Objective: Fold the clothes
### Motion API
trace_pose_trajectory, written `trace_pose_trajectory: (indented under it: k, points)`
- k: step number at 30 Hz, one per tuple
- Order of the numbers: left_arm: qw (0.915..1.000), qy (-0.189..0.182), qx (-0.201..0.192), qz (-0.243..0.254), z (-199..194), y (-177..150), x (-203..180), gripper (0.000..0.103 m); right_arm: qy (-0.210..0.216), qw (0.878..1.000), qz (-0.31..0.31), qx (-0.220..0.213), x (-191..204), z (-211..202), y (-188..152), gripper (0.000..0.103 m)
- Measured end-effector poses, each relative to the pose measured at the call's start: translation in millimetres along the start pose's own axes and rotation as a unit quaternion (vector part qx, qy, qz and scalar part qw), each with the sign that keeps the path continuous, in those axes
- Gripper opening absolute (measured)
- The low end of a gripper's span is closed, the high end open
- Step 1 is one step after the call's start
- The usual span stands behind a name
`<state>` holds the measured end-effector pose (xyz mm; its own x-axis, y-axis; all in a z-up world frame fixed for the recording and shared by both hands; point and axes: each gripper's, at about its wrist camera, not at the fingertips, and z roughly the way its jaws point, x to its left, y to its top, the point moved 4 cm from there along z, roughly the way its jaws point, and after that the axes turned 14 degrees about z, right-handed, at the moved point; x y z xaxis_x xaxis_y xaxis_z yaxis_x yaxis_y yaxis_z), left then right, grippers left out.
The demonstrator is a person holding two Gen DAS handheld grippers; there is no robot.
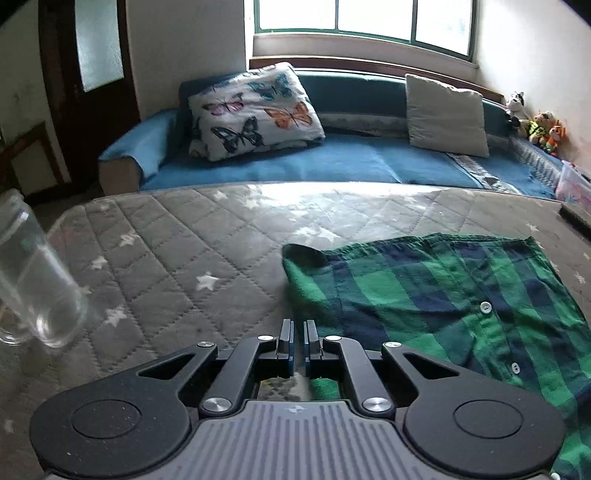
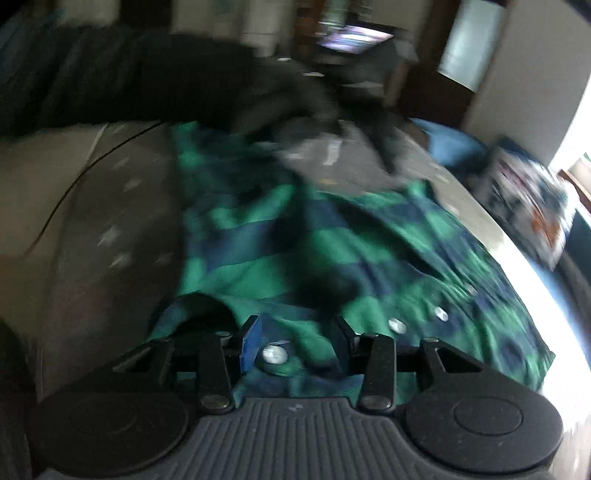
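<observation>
Two claws — left claw (image 1: 298, 341) pressed together, right claw (image 2: 295, 341) spread over plaid shirt (image 2: 295, 243) — clear jar (image 1: 35, 280) nearby.

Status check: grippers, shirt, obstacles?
Left gripper shut, empty, at the shirt edge. Right gripper open over button placket. Shirt flat on mattress. Glass at left.

Blue sofa (image 1: 332, 162) under bright window (image 1: 369, 18), white walls (image 1: 184, 48)

A green-and-navy plaid button-up shirt (image 1: 443, 295) lies spread mostly flat on the quilt, right of centre, white buttons up, its far left corner curled over
</observation>
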<state>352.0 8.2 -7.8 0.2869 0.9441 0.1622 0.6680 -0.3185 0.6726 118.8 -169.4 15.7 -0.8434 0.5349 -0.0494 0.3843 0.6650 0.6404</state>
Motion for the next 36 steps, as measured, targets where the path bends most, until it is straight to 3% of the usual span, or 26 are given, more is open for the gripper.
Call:
trace_pose_trajectory:
  k: [9, 14, 17, 23, 28, 34, 36]
  points:
    - [0.9989, -0.02, 0.013, 0.04, 22.6, -11.0, -25.4, 0.006, 0.002, 0.991, -0.131, -0.021, 38.4, 18.6, -7.3, 0.035]
    - [0.9983, 0.0, 0.006, 0.058, 27.2, -9.9, -28.4, 0.004, 0.024, 0.99, -0.139, -0.017, 41.8, 26.7, -7.8, 0.01]
    - [0.9975, 0.013, 0.001, 0.07, 29.1, -10.5, -30.5, 0.003, 0.039, 0.99, -0.138, -0.015, 44.1, 24.8, -10.3, 0.003]
    - [0.9976, 0.027, -0.004, 0.063, 32.8, -11.1, -24.9, 0.002, 0.08, 0.987, -0.136, -0.007, 55.8, 8.3, -27.1, 0.002]
    - [0.998, 0.032, -0.001, 0.054, 32.9, -10.9, -19.8, 0.002, 0.081, 0.99, -0.116, -0.006, 61.4, 7.8, -39.3, 0.003]
    - [0.9982, 0.04, -0.007, 0.045, 7.5, -15.5, -13.7, 0.004, 0.096, 0.993, -0.067, -0.029, 54.7, -24.0, -33.7, 0.016]
    - [0.9982, 0.033, -0.019, 0.047, -11.4, -21.4, -16.1, 0.005, 0.08, 0.995, -0.042, -0.04, 47.7, -34.7, -33.6, 0.021]
